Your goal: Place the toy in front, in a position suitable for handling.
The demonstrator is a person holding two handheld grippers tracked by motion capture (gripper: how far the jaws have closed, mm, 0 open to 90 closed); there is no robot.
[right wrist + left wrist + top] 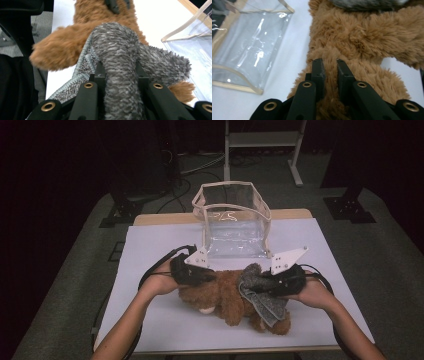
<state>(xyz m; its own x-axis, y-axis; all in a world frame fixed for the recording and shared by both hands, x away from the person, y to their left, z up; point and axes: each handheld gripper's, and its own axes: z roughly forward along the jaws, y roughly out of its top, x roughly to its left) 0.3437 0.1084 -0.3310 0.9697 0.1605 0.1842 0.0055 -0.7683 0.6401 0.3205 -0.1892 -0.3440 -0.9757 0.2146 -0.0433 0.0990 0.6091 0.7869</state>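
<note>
A brown plush bear point(225, 295) lies across the white mat, wrapped in a grey knitted scarf point(262, 295). My left gripper point(212, 276) is at the bear's left end; in the left gripper view its jaws pinch a fold of the bear's fur point(330, 67). My right gripper point(262, 282) is at the bear's right side, shut on a thick fold of the grey scarf point(120, 75), which bulges up between the jaws. The bear's brown limb point(57, 52) hangs to the left in the right gripper view.
A clear plastic bag with beige trim point(232, 217) stands open just behind the bear; its wall point(249, 50) is close to the left gripper. The white mat point(160, 320) covers the table; dark floor, cables and stand legs lie beyond.
</note>
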